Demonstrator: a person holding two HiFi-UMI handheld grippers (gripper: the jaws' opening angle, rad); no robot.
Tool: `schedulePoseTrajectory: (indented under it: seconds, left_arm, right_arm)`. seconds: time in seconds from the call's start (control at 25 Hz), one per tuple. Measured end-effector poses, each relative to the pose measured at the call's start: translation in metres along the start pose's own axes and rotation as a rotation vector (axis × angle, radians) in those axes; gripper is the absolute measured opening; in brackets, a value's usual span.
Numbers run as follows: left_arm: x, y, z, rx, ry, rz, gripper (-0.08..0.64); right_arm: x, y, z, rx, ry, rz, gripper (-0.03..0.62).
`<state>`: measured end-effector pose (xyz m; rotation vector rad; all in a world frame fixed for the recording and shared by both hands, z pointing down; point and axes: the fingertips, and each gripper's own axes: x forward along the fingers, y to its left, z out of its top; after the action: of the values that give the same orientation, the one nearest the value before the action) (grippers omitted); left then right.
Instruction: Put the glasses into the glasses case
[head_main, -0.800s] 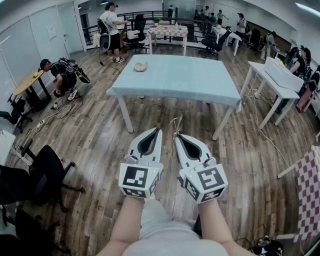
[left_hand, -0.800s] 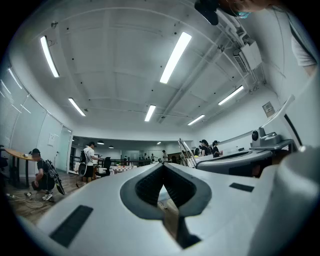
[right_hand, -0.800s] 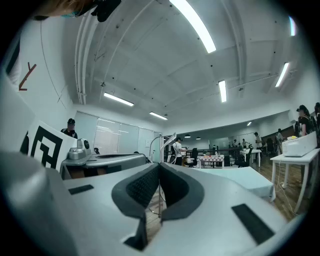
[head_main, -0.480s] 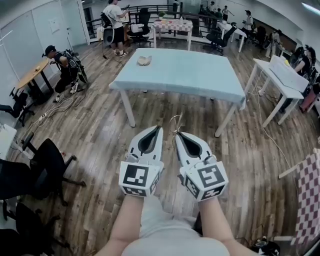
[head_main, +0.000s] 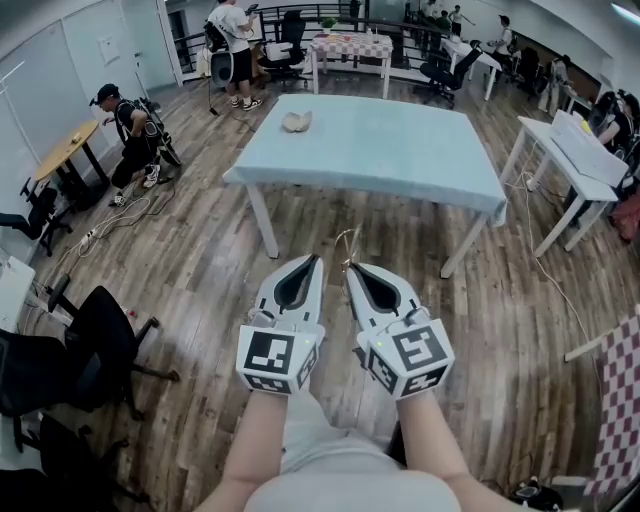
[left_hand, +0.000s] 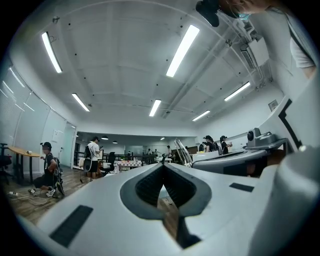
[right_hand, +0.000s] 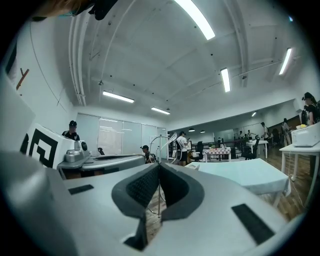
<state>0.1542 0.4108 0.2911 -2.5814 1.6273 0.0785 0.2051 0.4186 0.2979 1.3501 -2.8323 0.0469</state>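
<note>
On the wooden floor at far left, a black office chair and a crouching person appear in the head view only as small figures; my left gripper view catches that person low at its left edge. My left gripper is held out over the floor with its jaws pressed together on nothing, a fact its own view shows plainly while the head view gives only the white shells from above. The glasses case, a pale beige shape, lies near the far left corner of the blue-covered table, well apart from both grippers; whether it is open or shut I cannot tell at that size. My right gripper is clamped on the glasses, which from above are just a thin wire loop rising off its tips; its own view shows the frame pinched between the pads and standing upright, and the left gripper view catches the glasses side-on beyond its jaws. The table fills the right of the right gripper view, and a white table is cut off at the head view's right edge
</note>
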Motion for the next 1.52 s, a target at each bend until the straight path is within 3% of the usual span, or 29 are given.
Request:
schedulePoseTrajectory:
  seconds: [0.76,1.52]
  left_arm:
    - [0.065,0.115,-0.026,-0.049,0.025,-0.01,0.009]
    - [0.112,0.221,-0.037,-0.061,0.022,-0.069,0.009]
  right_arm:
    - [0.132,-0.01,-0.019,0.041,0.062,-0.011,0.012]
    - [0.246,0.001,-0.021,0.06,0.066,-0.053,0.012]
